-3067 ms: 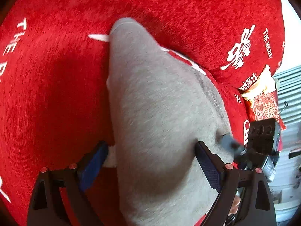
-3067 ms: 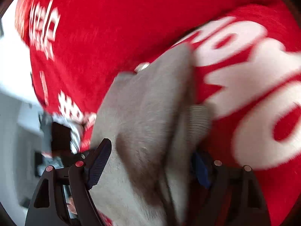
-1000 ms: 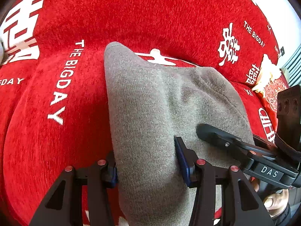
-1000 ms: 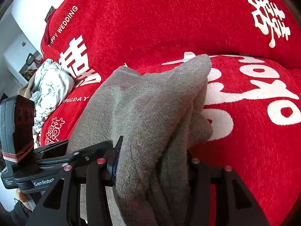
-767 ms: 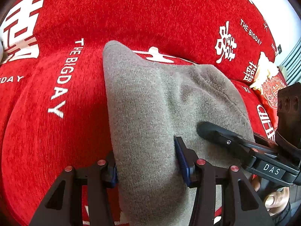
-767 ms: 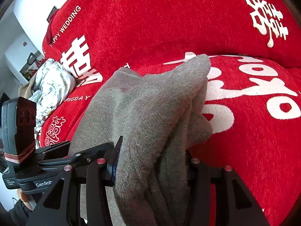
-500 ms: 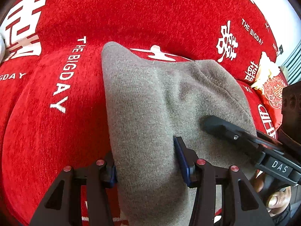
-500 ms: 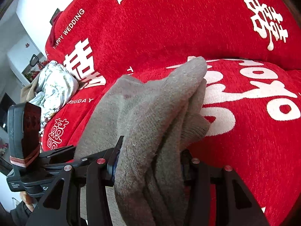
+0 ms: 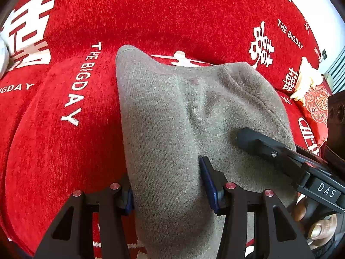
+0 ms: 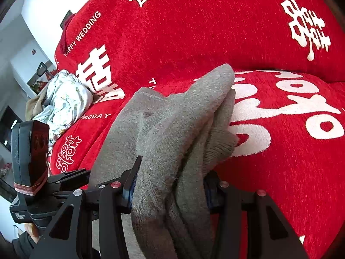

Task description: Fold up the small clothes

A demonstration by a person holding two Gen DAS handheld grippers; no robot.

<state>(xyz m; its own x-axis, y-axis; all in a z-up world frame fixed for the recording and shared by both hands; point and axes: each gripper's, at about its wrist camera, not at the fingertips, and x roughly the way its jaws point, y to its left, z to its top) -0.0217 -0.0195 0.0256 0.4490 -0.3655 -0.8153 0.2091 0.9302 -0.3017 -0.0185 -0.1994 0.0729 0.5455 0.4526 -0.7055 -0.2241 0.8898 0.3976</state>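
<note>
A grey knitted garment [image 9: 172,116] is bunched over a red sofa cover. My left gripper [image 9: 169,185] is shut on its near left fold, blue pads pressing the cloth on both sides. In the right wrist view the same garment [image 10: 172,133] shows as several thick layers, and my right gripper [image 10: 169,188] is shut on that bundle. The right gripper's black fingers [image 9: 269,149] reach in across the cloth from the right in the left wrist view. The left gripper's body [image 10: 30,151] stands at the far left of the right wrist view.
The red sofa cover [image 9: 64,140] with white lettering spreads under everything. A crumpled floral cloth [image 10: 62,99] lies at the sofa's left end. A red and gold cushion [image 9: 312,101] sits at the right end. A hand [image 9: 319,231] holds the right gripper's handle.
Three seconds ago both grippers stood open around the garment; both now clamp it. Over the last second the garment and both grippers have barely shifted.
</note>
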